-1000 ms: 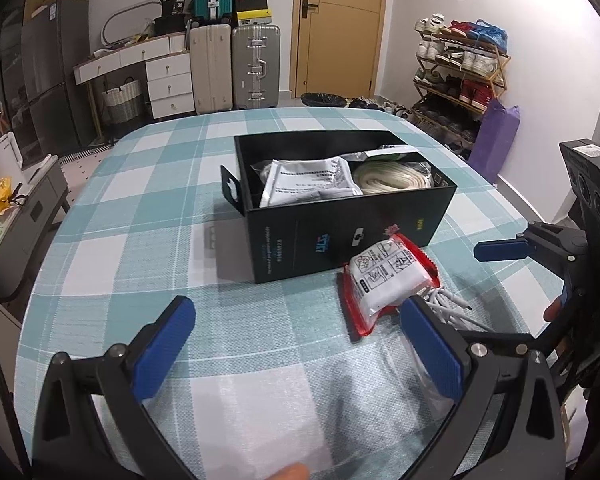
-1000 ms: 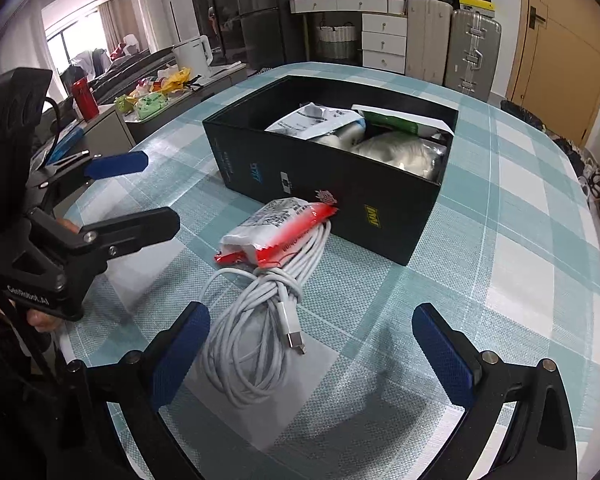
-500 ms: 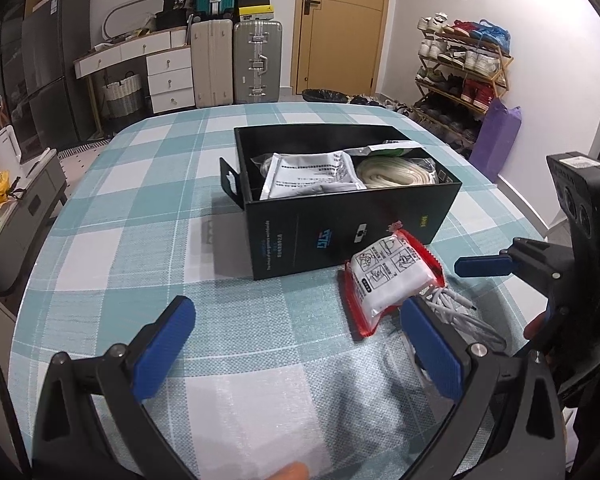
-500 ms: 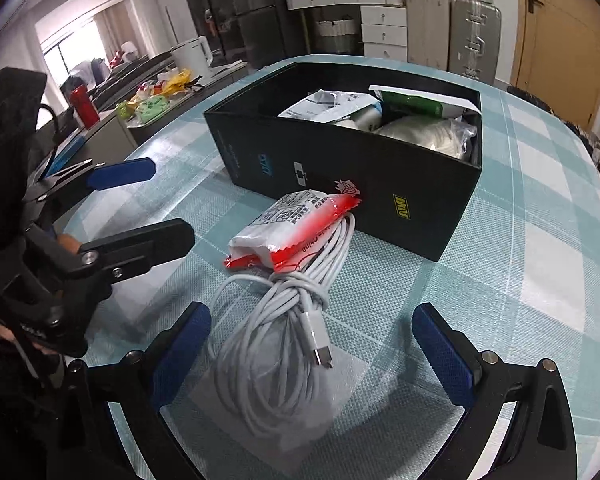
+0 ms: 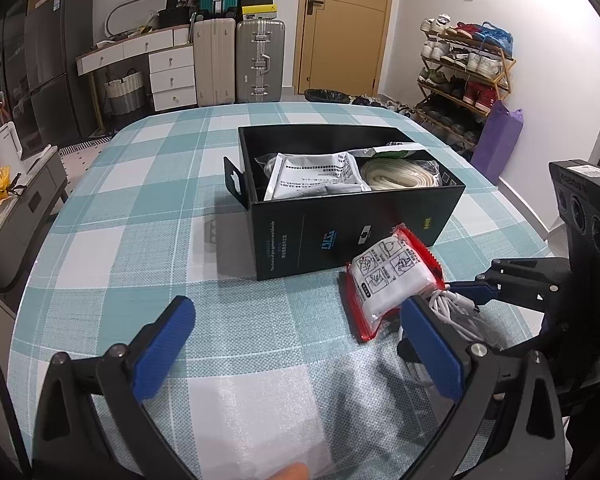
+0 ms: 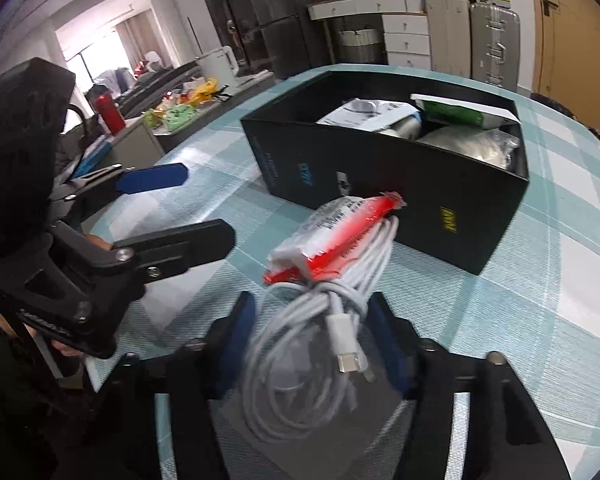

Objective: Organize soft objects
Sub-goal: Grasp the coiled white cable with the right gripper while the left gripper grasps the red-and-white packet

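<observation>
A black box (image 5: 356, 224) stands on the checked tablecloth and holds white packets and a coiled cream rope (image 5: 400, 172). In front of it lies a red-edged white packet (image 5: 392, 280) on top of a bagged white cable bundle (image 6: 320, 340). My right gripper (image 6: 316, 332) is closed on the cable bundle, its blue pads pressing both sides. In the left wrist view it reaches in from the right (image 5: 472, 292). My left gripper (image 5: 296, 344) is open and empty above the cloth, left of the packet.
The box (image 6: 400, 184) is just beyond the packet (image 6: 340, 232). The left gripper (image 6: 160, 200) is close on the right gripper's left. A side counter (image 6: 172, 120) with a red bottle flanks the table. Suitcases, drawers and a shoe rack (image 5: 464, 76) stand behind.
My right gripper moved forward over the cable bundle and closed on it. The left gripper stayed open and nearly still.
</observation>
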The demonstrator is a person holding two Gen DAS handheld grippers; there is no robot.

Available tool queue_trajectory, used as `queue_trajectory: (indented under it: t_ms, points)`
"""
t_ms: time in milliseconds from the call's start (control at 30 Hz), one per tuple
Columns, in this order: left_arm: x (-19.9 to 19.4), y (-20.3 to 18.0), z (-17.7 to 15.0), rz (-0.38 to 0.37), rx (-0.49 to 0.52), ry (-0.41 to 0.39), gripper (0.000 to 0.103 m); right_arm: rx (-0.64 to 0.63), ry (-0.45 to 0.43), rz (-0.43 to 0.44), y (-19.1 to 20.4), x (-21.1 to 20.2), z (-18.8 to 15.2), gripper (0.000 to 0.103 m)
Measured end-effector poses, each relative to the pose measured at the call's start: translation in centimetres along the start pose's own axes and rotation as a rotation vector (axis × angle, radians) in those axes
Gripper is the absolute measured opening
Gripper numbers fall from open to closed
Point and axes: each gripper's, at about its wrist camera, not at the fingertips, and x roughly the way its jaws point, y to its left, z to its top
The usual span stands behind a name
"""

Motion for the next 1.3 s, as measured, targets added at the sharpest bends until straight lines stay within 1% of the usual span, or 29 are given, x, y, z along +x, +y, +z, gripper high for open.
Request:
queue_trajectory:
  t_ms: [167, 233, 300, 400, 467, 533, 667, 767, 900, 967, 1033, 1200, 1233, 1267, 1300]
  points:
    - [0.0, 0.0, 0.0, 0.001, -0.001, -0.001, 0.103, -0.020, -0.036, -0.017, 0.1, -0.9, 0.2, 0.043]
    - [0.0, 0.0, 0.0, 0.000, -0.005, 0.000, 0.103, -0.025, -0.049, -0.024, 0.0, -1.3, 0.2, 0.038]
    - [0.0, 0.0, 0.0, -0.002, -0.005, 0.002, 0.103, -0.033, -0.063, -0.037, 0.0, -1.7, 0.3, 0.036]
    - [0.1, -0.1, -0.1, 0.000, 0.000, 0.006, 0.103, -0.041, -0.065, -0.063, -0.2, -2.1, 0.3, 0.030]
    - [0.1, 0.0, -0.1, -0.001, -0.002, 0.007, 0.103, -0.038, -0.057, -0.065, -0.6, -2.3, 0.3, 0.030]
    - [0.2, 0.0, -0.1, -0.003, -0.004, 0.007, 0.103, -0.039, -0.052, -0.085, -1.0, -2.6, 0.1, 0.030]
    - [0.4, -0.1, -0.1, -0.008, -0.003, 0.011, 0.103, -0.019, -0.025, -0.086, -2.0, -2.8, -0.2, 0.030]
    - [0.6, -0.4, -0.1, -0.017, -0.001, 0.016, 0.103, -0.017, -0.019, -0.076, -2.1, -2.8, -0.4, 0.036]
    - [0.8, -0.9, 0.0, -0.019, 0.011, 0.018, 0.103, 0.000, -0.008, -0.040, -2.3, -2.3, -0.7, 0.044]
    - [0.8, -1.0, 0.0, -0.022, 0.013, 0.018, 0.103, 0.010, -0.006, -0.012, -2.3, -1.9, -0.8, 0.045]
    - [0.8, -1.0, 0.0, -0.021, 0.012, 0.017, 0.103, 0.010, -0.003, -0.005, -2.0, -1.6, -0.8, 0.046]
    - [0.8, -0.9, 0.0, -0.019, 0.004, 0.020, 0.103, -0.003, 0.001, 0.008, -1.1, -0.8, -0.8, 0.046]
    - [0.8, -0.9, -0.1, -0.018, 0.005, 0.020, 0.103, -0.013, -0.001, 0.006, -0.8, -0.7, -0.8, 0.041]
    - [0.8, -0.8, -0.1, -0.017, 0.006, 0.019, 0.103, -0.022, -0.006, 0.005, -0.6, -0.8, -0.8, 0.040]
    - [0.8, -0.8, -0.1, -0.016, 0.007, 0.019, 0.103, -0.024, -0.014, -0.002, -0.5, -0.9, -0.7, 0.034]
